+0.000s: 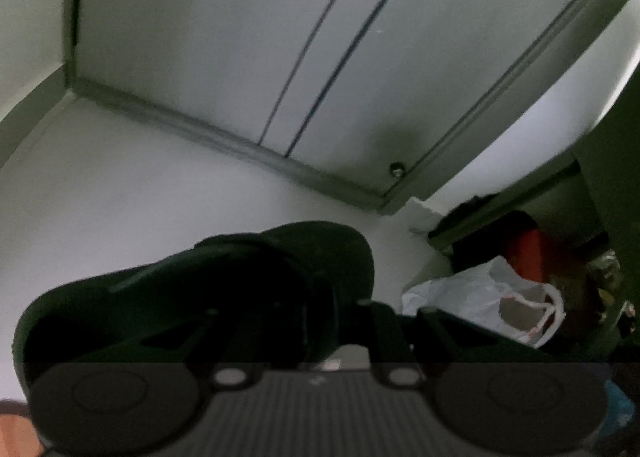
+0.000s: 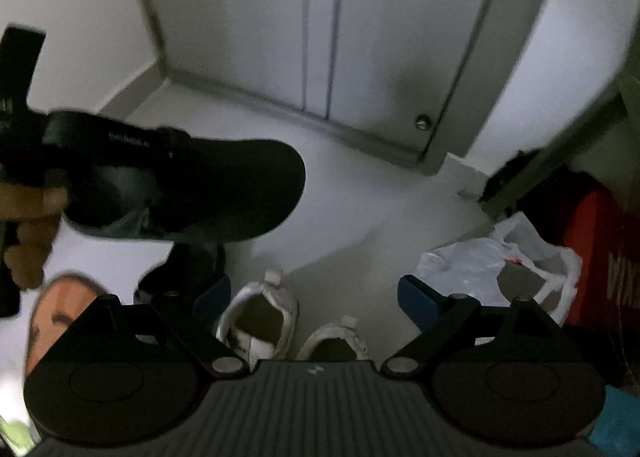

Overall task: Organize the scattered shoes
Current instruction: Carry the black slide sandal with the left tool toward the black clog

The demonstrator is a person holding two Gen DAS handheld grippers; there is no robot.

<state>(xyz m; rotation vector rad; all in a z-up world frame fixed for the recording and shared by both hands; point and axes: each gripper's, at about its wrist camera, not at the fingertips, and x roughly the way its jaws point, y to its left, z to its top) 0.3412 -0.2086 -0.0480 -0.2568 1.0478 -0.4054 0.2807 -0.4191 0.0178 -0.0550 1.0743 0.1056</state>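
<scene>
A black clog-style shoe [image 1: 240,277] hangs off the floor with my left gripper [image 1: 316,297] shut on its rear edge; the fingertips are lost in the dark shoe. In the right wrist view the same shoe [image 2: 224,185] floats at the left, toe pointing right, held by the left gripper [image 2: 24,137] and a hand. My right gripper [image 2: 314,297] stands open and holds nothing, its blue pads [image 2: 416,297] wide apart. It hovers over a pair of white sneakers [image 2: 260,321] on the floor. Another black shoe [image 2: 188,269] lies under the lifted one.
A white door [image 2: 320,17] with a floor stopper [image 2: 422,122] closes the far side. A white plastic bag [image 2: 480,269] and a red box [image 2: 600,257] crowd the right. An orange flat item [image 2: 52,317] lies at the lower left. Pale floor [image 2: 360,197] stretches between.
</scene>
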